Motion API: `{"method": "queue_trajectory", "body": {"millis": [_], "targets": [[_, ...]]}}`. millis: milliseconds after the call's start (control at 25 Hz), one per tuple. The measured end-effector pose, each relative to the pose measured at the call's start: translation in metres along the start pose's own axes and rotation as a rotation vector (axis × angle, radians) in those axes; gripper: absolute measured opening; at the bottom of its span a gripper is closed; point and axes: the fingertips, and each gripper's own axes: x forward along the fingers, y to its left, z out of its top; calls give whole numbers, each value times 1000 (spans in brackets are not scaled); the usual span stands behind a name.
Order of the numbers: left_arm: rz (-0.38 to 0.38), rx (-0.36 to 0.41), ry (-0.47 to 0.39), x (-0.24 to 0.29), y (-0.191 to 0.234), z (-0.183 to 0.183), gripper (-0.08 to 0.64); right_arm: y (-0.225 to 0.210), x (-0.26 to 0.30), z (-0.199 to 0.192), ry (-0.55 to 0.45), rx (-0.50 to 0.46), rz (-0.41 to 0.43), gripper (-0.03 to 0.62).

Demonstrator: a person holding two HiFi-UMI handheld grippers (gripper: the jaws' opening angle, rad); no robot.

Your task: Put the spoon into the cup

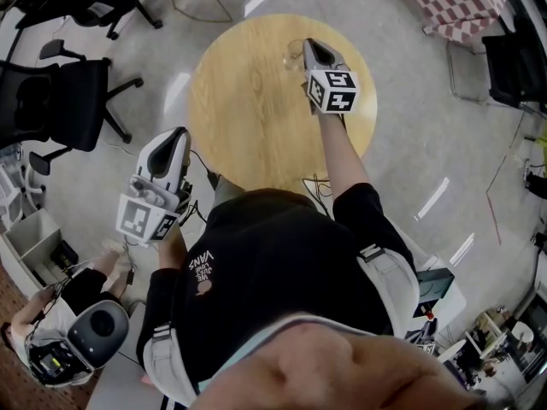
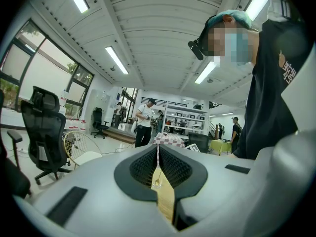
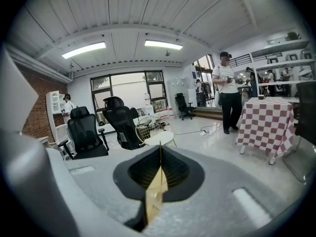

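Both my grippers were shut tight w/ nothing in them. The R gripper (image 1: 310, 46) hung over the round light wooden table (image 1: 248, 109). Its jaws were pressed together, so only a thin line of wood showed between them in the right gripper view. The L gripper (image 1: 178, 137) was off the tbl edge, close to my body, jaws pressed together too. In the left gripper view a tiny shiny thing (image 2: 157, 182) showed thru the slit, too small to tell what it was.

I thought I saw a small clear glass cup (image 1: 295, 55) on the tbl just beside the R gripper's tip, but it was faint. I couldn't find the spoon in any view.

Here's what could go wrong, I guessed. The cup was see-thru, so it was easy to miss & easy to bump, bc the R gripper was so close. One knock & it could tip or roll off the tbl. Also, shut jaws can't pick up anything. If I pushed down w/out opening first, I'd just shove the spoon away. And a thin spoon lying flat is hard to pinch. It could slip & land beside the cup, not in it.
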Motion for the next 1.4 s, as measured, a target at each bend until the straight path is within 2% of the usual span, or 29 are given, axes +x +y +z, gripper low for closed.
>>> {"method": "queue_trajectory", "body": {"millis": [880, 1000, 1200, 1280, 1400], "targets": [[-10, -1, 1, 2, -1, 0, 5, -1, 4, -6, 0, 22, -5, 11], [-8, -3, 0, 1, -2, -1, 5, -1, 4, -7, 4, 21, -9, 46], [-9, -7, 4, 2, -1, -1, 5, -3, 4, -7, 8, 17, -21, 51], [-9, -7, 2, 2, 0, -1, 5, -4, 3, -7, 7, 16, -27, 92], [-10, -7, 1, 1, 0, -1, 5, -5, 3, -7, 8, 16, -27, 92]]}}
